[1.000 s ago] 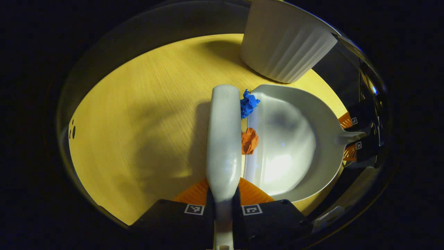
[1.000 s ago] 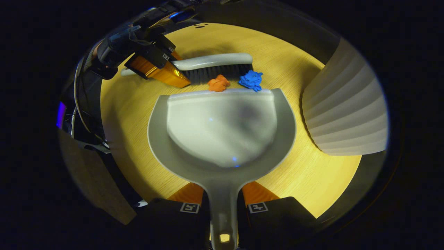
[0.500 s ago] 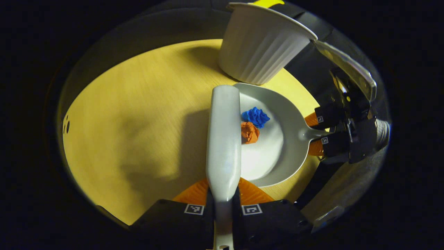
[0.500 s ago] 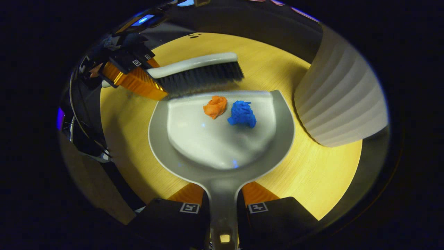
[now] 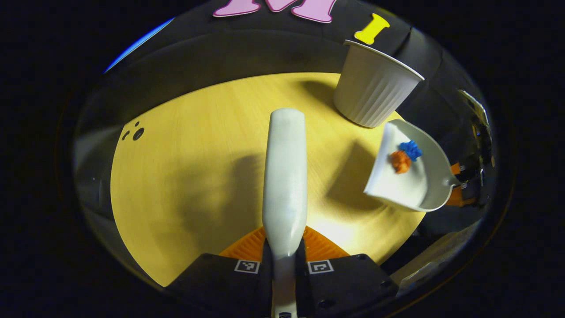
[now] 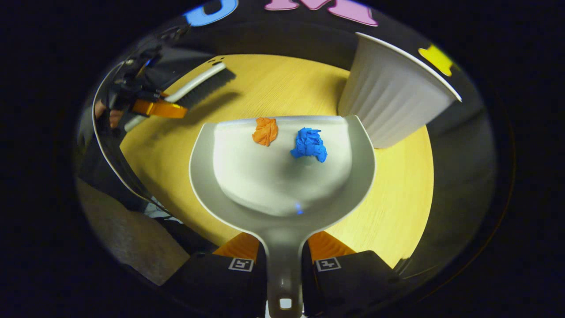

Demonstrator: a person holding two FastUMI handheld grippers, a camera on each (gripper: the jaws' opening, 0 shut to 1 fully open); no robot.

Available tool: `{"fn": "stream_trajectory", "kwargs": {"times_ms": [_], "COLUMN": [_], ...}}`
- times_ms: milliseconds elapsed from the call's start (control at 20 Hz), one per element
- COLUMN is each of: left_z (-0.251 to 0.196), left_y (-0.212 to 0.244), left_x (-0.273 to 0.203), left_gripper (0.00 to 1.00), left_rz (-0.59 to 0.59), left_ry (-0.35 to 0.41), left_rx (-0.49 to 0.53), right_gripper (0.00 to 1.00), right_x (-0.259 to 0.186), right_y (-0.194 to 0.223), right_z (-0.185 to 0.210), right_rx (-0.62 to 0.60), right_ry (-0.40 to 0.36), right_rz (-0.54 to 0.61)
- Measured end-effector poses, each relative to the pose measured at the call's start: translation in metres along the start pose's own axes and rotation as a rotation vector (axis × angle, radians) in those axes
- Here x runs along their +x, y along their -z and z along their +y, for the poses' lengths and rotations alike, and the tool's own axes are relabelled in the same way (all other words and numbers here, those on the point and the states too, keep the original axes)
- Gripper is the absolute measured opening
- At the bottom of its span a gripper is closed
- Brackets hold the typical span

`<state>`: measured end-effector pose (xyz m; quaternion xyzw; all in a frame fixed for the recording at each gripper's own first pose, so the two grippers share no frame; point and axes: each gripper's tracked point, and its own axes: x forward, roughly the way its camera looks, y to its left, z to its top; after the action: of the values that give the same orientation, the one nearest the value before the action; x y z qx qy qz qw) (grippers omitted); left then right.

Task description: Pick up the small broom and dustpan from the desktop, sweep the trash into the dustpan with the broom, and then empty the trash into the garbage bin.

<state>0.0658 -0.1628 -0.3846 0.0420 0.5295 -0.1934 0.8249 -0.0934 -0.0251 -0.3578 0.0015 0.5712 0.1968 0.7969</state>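
Note:
My left gripper (image 5: 284, 247) is shut on the handle of the small white broom (image 5: 284, 176), which points forward over the wooden desktop (image 5: 198, 168). My right gripper (image 6: 283, 254) is shut on the handle of the white dustpan (image 6: 282, 176), held lifted above the desk. An orange paper wad (image 6: 265, 130) and a blue paper wad (image 6: 309, 144) lie near the pan's front lip. In the left gripper view the dustpan (image 5: 410, 176) hangs at the right, tilted, just below the white ribbed garbage bin (image 5: 375, 90). In the right gripper view the broom (image 6: 198, 86) and left gripper (image 6: 156, 108) are far left.
The garbage bin (image 6: 393, 95) stands on the desk's far right corner, just beyond the dustpan's right side. A hand (image 6: 110, 115) holds the left gripper. Small dark holes (image 5: 134, 132) mark the desk's far left. The desk edge runs close behind the bin.
The broom pushed both wads into the dustpan, then drew back to the left. The dustpan rose off the desk with the wads and now hangs near the bin.

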Motion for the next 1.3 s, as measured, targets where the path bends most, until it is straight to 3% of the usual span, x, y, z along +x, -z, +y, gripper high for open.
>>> {"fn": "stream_trajectory", "kwargs": {"times_ms": [250,550,800,950,1000,1250,1300], "left_z": [0.001,-0.001,0.001,0.0,0.001,0.001,0.001], "left_y": [0.001,0.003,0.002,0.001,0.001,0.002,0.003], "left_x": [0.0,0.003,0.003,0.002,0.002,0.002,0.003], "left_gripper": [0.25,0.25,0.25,0.25,0.25,0.25,0.25], "left_rz": [0.02,0.029,0.03,0.032,0.032,0.043,0.044], "left_ry": [0.027,0.077,0.087,0.085,0.085,0.084,0.084], "left_rx": [0.035,0.029,0.044,0.043,0.044,0.041,0.038], "right_gripper": [0.36,0.36,0.36,0.32,0.36,0.36,0.31], "right_x": [-0.09,-0.17,-0.178,-0.167,-0.164,-0.157,-0.157], "right_y": [-0.046,-0.099,-0.132,-0.146,-0.15,-0.16,-0.165], "right_z": [-0.019,-0.093,-0.17,-0.201,-0.207,-0.235,-0.241], "right_rx": [0.184,0.21,0.189,0.177,0.17,0.077,0.056], "right_ry": [0.067,0.23,0.373,0.409,0.418,0.467,0.474], "right_rz": [-0.076,-0.135,-0.081,-0.025,-0.004,0.148,0.175]}}
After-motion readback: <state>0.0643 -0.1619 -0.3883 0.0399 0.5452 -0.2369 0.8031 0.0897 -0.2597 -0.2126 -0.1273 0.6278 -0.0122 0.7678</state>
